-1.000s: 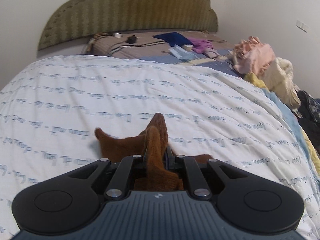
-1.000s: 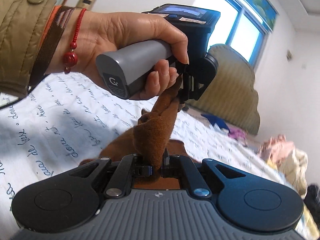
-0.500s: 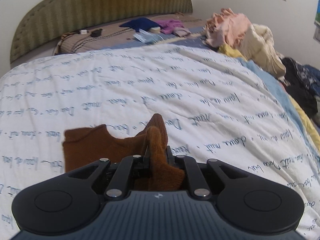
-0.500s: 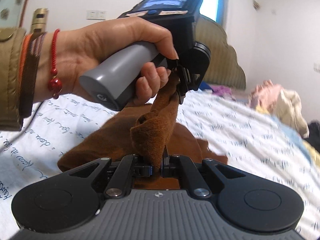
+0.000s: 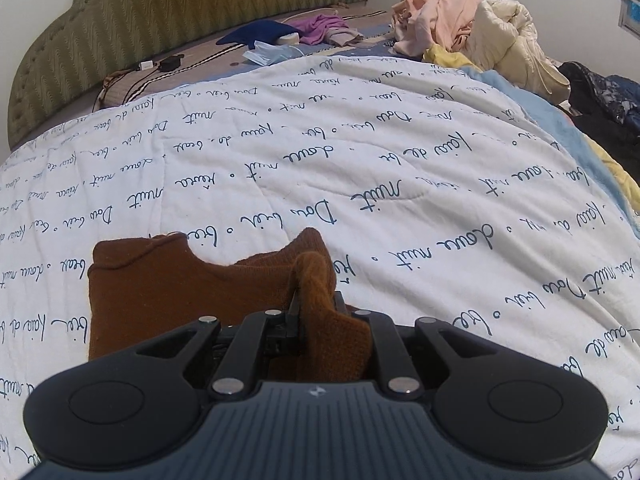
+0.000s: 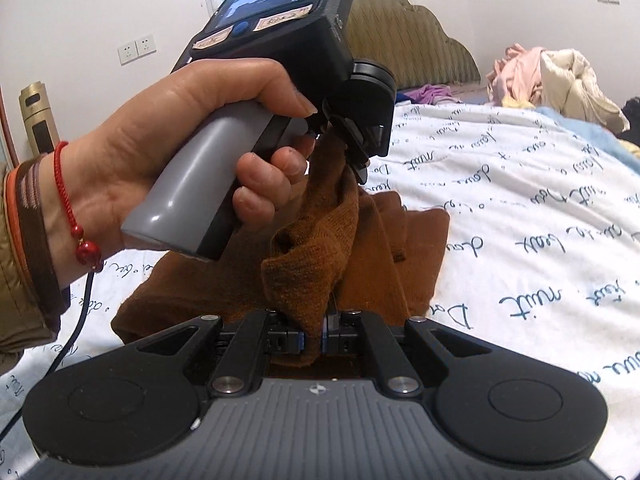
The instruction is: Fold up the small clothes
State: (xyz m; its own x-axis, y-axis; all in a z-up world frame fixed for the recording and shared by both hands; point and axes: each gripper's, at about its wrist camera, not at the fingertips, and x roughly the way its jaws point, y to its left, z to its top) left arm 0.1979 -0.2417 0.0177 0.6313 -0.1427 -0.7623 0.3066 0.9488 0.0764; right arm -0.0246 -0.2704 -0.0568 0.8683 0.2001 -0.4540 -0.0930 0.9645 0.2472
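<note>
Left gripper (image 5: pixel 316 300) clamped on brown knit garment (image 5: pixel 180 284). Right gripper (image 6: pixel 322 320) pinches another fold. Garment lies near on white quilt (image 5: pixel 400 184).

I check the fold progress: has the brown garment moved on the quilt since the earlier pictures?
Yes. In the left wrist view, more of the brown garment now lies flat on the white quilt, spread further leftward than before.

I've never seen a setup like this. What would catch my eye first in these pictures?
Probably the rust-brown knitted garment lying partly on the white quilt with dark blue handwriting print, pinched at once by two black hand-held grippers. In the right wrist view, a hand wearing a red bead bracelet grips the grey handle of the left gripper, close above the right gripper. At the bed's far right sits a heap of pink and cream clothes.
</note>
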